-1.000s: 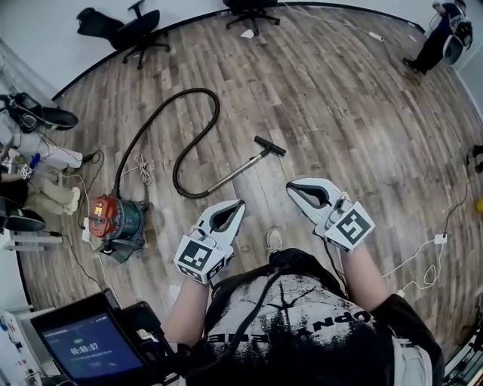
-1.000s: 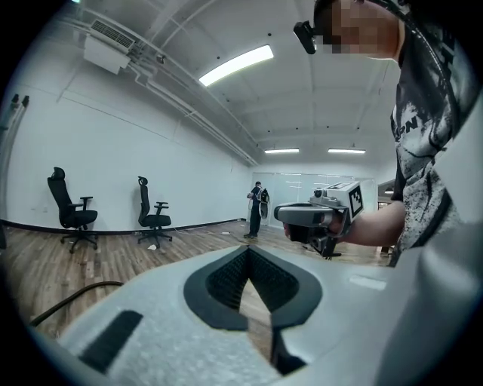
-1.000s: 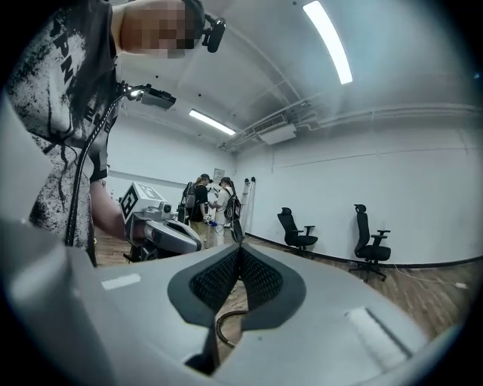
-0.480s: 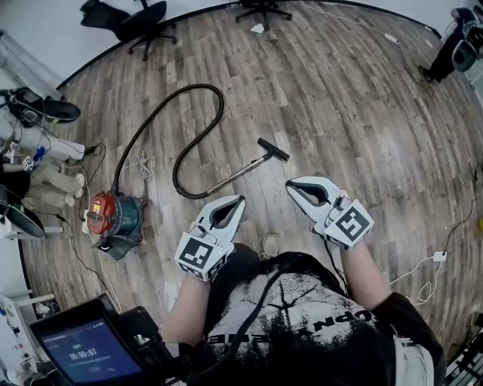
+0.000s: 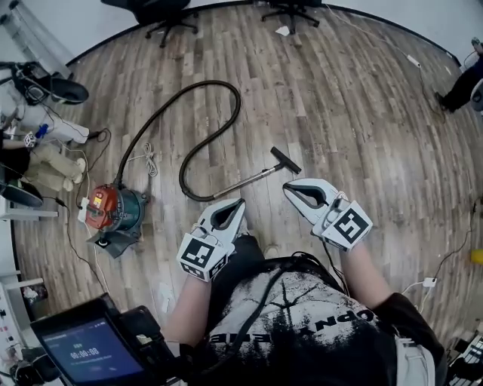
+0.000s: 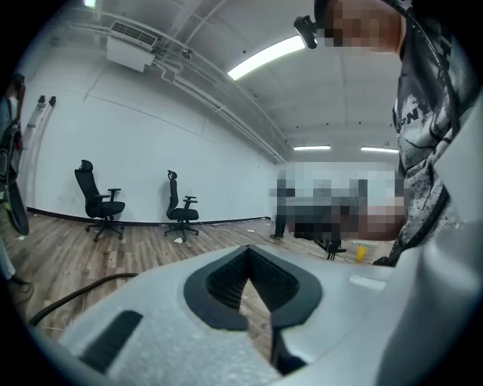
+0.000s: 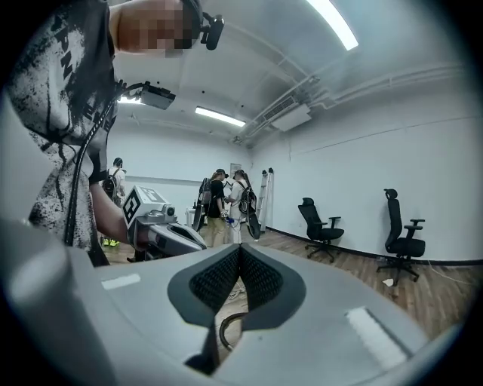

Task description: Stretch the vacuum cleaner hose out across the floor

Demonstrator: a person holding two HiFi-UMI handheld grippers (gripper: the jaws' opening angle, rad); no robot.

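A black vacuum hose lies in a loop on the wood floor, running from the red and teal vacuum cleaner at the left to a metal wand with a black floor nozzle. Part of the hose shows low in the left gripper view, and a bend of the hose shows under the jaws in the right gripper view. My left gripper and right gripper are held in front of my chest, above the floor, both shut and empty, apart from the hose.
Black office chairs stand at the far wall. A white cord lies beside the vacuum. People and gear crowd the left edge. A white cable and plug lie at the right. A tablet sits at lower left.
The head view has shifted so the hose, wand and vacuum sit lower and nearer in the picture. Both grippers keep the same pose, shut, in front of my chest.
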